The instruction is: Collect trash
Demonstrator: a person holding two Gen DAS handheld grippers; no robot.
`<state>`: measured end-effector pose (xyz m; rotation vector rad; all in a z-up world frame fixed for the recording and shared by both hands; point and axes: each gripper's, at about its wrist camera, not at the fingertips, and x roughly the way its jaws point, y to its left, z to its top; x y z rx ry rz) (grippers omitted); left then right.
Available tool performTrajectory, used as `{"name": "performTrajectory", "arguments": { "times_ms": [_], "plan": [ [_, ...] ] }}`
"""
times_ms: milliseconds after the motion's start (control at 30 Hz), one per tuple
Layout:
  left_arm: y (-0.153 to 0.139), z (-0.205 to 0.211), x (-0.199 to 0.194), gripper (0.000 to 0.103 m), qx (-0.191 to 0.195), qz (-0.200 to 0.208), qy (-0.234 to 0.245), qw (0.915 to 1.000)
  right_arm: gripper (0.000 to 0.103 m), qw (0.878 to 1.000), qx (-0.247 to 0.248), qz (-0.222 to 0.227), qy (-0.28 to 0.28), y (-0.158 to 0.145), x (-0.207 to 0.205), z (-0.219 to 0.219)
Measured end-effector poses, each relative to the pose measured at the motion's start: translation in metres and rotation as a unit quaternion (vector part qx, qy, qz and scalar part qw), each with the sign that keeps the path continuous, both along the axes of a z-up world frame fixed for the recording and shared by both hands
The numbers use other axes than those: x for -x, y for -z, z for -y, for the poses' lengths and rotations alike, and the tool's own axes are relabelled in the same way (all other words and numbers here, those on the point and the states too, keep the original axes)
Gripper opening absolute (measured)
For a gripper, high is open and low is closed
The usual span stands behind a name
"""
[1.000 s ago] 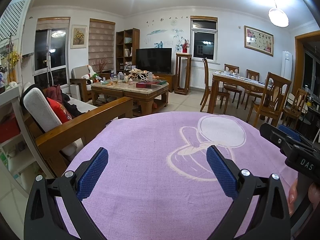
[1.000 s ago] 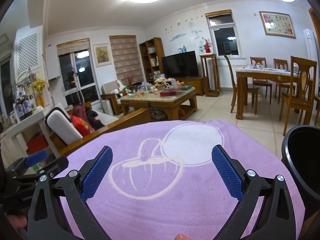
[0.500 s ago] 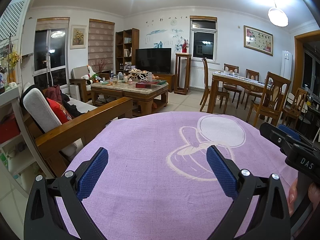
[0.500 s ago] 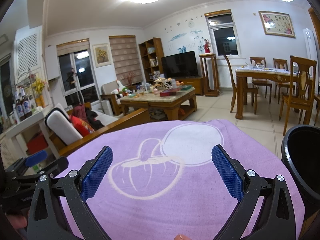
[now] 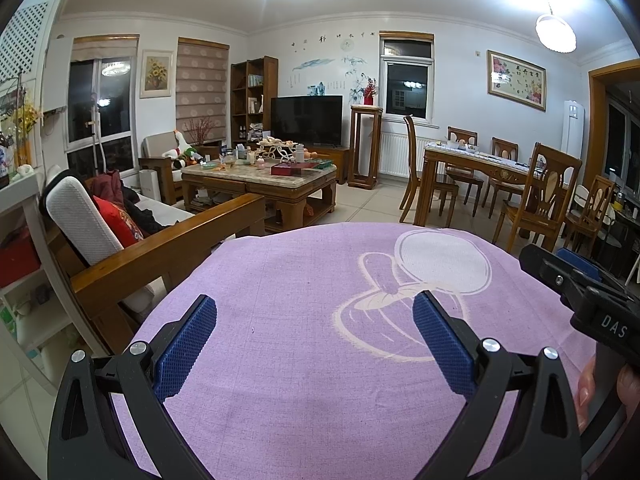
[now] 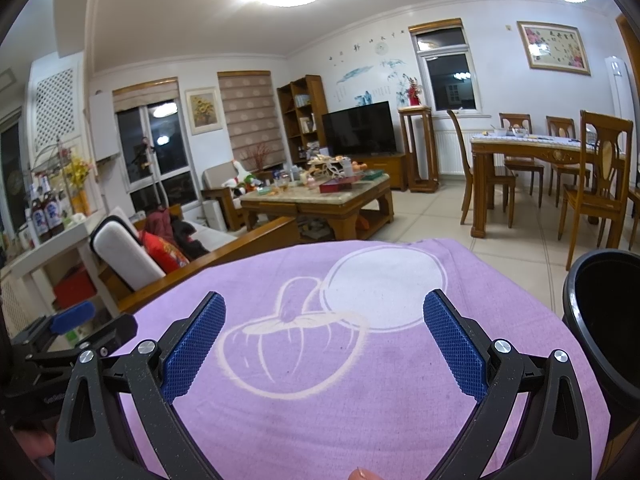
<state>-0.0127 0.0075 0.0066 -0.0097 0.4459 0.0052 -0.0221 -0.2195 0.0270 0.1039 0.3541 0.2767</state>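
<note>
We hold the left gripper (image 5: 314, 344) and right gripper (image 6: 322, 344) over the purple cloth (image 5: 304, 304), jaws wide apart and empty. No trash shows here; the black bin (image 6: 608, 312) sits right, where a careless swing could knock it.

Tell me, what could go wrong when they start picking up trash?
The black bin sits right at the cloth's edge, so the right gripper might bump it. The two grippers are close together; the left gripper could knock its neighbour. No trash lies on the cloth, so both open jaws may snag it.
</note>
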Motion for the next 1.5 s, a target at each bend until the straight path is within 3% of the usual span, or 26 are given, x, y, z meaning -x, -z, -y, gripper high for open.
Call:
{"name": "performTrajectory", "arguments": {
  "times_ms": [1500],
  "plan": [
    [0.001,-0.011,-0.012,0.098,0.003,-0.005,-0.001,1.0000,0.098,1.000,-0.001,-0.001,0.001,-0.001,-0.001,-0.001]
  ]
}}
